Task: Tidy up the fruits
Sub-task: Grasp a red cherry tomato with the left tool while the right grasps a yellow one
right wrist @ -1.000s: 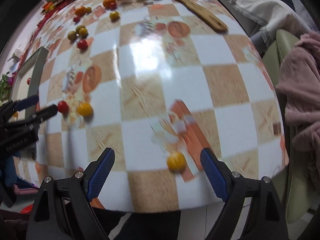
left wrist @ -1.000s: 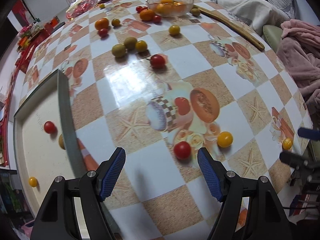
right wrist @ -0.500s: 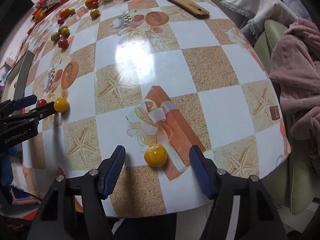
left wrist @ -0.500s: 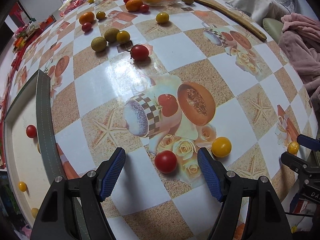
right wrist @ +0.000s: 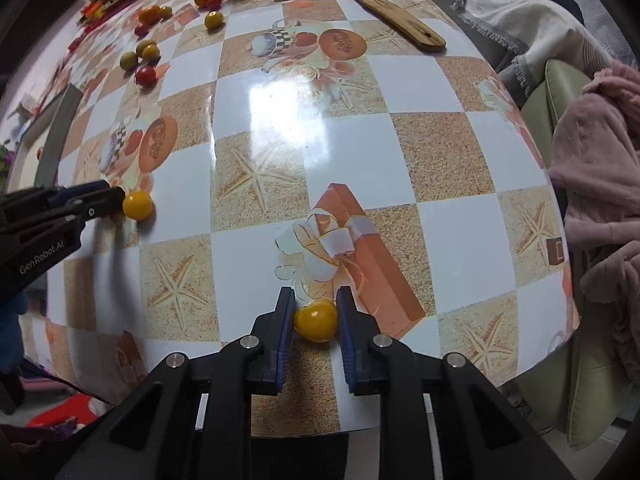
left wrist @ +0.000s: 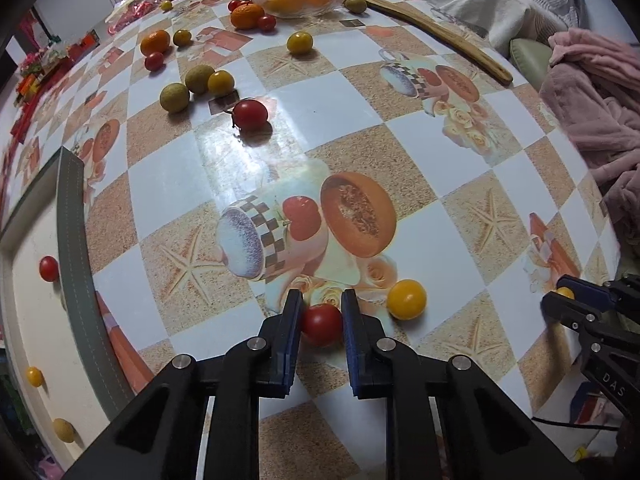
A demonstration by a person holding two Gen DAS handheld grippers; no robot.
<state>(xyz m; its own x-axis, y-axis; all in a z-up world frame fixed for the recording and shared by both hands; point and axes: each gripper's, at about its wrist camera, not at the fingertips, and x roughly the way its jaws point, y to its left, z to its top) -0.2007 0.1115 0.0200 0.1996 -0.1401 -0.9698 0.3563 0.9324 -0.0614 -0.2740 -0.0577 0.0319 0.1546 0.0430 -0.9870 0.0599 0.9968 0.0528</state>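
Checkered tabletop (left wrist: 400,92), bright fruit
White and sandy-tan squares with starfish prints; red tomato (left wrist: 322,324), yellow tomato (right wrist: 316,320), blue-padded black claws.

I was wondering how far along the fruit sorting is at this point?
Early. A few small fruits lie in the tray. The left gripper is shut on a red tomato, the right gripper on a yellow tomato. Many fruits remain loose on the table.
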